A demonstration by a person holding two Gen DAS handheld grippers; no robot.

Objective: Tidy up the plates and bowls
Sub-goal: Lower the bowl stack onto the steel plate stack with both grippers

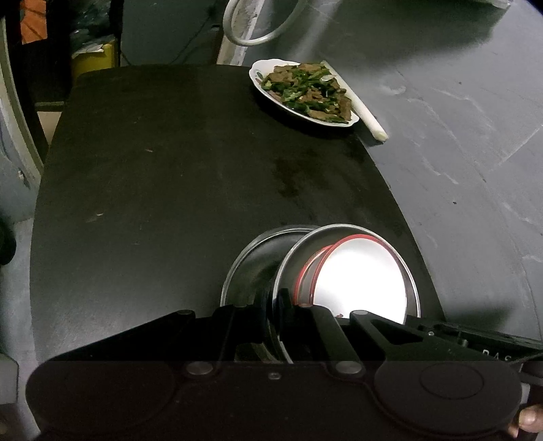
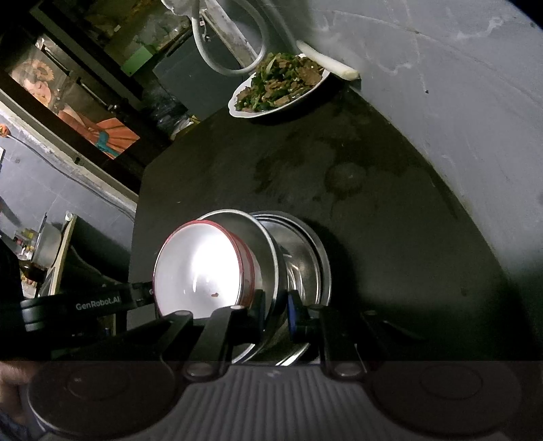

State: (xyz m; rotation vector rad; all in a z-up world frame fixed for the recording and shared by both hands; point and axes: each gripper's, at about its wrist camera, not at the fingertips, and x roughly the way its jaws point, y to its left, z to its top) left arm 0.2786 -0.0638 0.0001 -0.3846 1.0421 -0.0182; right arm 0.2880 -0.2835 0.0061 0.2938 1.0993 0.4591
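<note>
A steel bowl (image 1: 292, 268) is tilted over a second steel bowl (image 1: 251, 261) that sits on the black table (image 1: 169, 163). A white plate with a red rim (image 1: 359, 278) lies inside the tilted bowl. My left gripper (image 1: 276, 305) is shut on the tilted bowl's rim. In the right wrist view my right gripper (image 2: 276, 305) is shut on the same steel bowl (image 2: 261, 251), with the red-rimmed plate (image 2: 200, 268) inside it and the lower bowl (image 2: 305, 251) behind. The left gripper's body (image 2: 95, 302) shows at the left.
A white plate of meat and greens (image 1: 302, 90) sits at the table's far right corner, also in the right wrist view (image 2: 278, 83). A white stick (image 1: 356, 101) lies beside it. A grey wall (image 1: 441, 101) borders the table's right. A hose loop (image 1: 261, 23) hangs beyond.
</note>
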